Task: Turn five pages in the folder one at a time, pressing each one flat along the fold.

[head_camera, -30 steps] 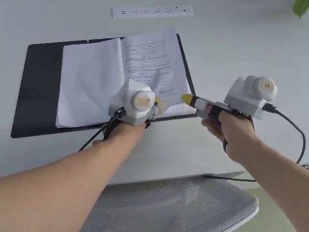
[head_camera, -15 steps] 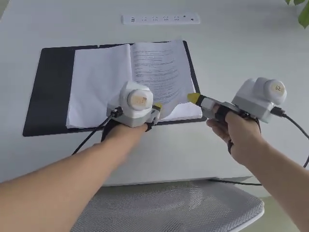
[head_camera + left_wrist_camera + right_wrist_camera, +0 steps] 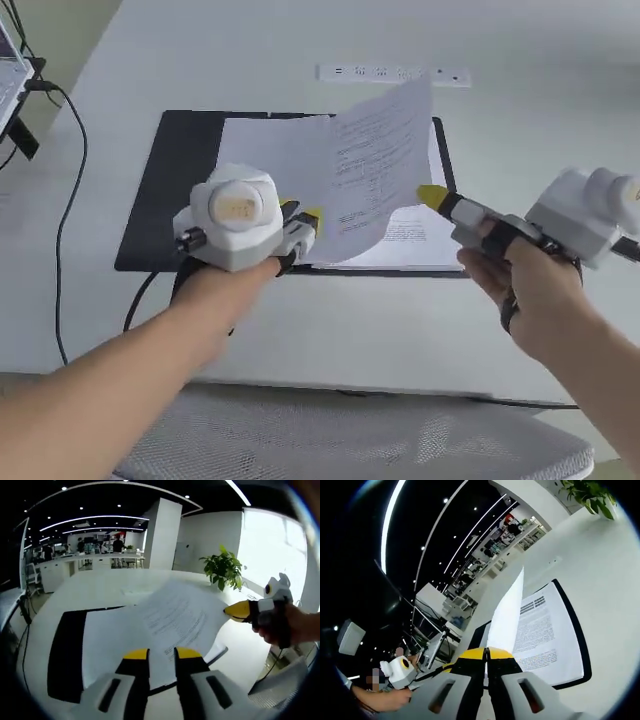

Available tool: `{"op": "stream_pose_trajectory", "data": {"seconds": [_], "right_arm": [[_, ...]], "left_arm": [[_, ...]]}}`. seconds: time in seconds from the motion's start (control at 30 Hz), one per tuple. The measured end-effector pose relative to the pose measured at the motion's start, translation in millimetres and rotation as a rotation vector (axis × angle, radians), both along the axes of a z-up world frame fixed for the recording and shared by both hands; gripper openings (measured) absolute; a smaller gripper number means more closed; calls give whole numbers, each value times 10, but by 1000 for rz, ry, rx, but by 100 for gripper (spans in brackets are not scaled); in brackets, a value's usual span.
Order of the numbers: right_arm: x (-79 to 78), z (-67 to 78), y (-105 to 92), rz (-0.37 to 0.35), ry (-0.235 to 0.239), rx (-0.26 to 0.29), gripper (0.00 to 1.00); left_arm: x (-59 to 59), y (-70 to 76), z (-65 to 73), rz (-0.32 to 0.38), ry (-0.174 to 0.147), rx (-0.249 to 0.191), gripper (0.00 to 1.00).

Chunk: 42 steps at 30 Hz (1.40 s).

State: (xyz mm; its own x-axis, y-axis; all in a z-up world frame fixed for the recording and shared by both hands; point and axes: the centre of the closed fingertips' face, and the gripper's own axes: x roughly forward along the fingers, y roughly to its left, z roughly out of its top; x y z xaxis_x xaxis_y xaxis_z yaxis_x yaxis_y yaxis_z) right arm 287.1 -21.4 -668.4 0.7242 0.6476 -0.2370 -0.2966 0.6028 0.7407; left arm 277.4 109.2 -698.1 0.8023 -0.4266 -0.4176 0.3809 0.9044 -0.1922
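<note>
A black folder [image 3: 165,200] lies open on the white table, with white sheets on both sides. My right gripper [image 3: 432,197] is shut on the right edge of one printed page [image 3: 380,170], which stands lifted and curved above the right stack. In the right gripper view the page [image 3: 507,615] rises edge-on from the closed yellow tips [image 3: 486,652], with the following printed sheet [image 3: 545,630] flat beneath. My left gripper [image 3: 305,218] hovers at the folder's front edge near the fold, jaws a little apart and holding nothing [image 3: 161,654]. The lifted page [image 3: 180,615] lies just beyond them.
A white power strip [image 3: 393,73] lies behind the folder. A black cable [image 3: 70,180] runs down the table's left side from a device at the corner. A grey mesh chair [image 3: 350,440] sits below the table's front edge. A potted plant [image 3: 223,570] stands far off.
The right gripper has raised the top right-hand page off the stack and swung it up toward the fold. The left gripper stays at the front edge. The head camera has shifted.
</note>
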Motion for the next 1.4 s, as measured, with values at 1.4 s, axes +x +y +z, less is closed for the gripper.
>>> {"op": "stream_pose_trajectory", "data": {"seconds": [1.4], "right_arm": [[-173, -737, 2306, 357, 144, -86, 0]], "left_arm": [[-730, 1754, -8, 215, 25, 1, 16]]}}
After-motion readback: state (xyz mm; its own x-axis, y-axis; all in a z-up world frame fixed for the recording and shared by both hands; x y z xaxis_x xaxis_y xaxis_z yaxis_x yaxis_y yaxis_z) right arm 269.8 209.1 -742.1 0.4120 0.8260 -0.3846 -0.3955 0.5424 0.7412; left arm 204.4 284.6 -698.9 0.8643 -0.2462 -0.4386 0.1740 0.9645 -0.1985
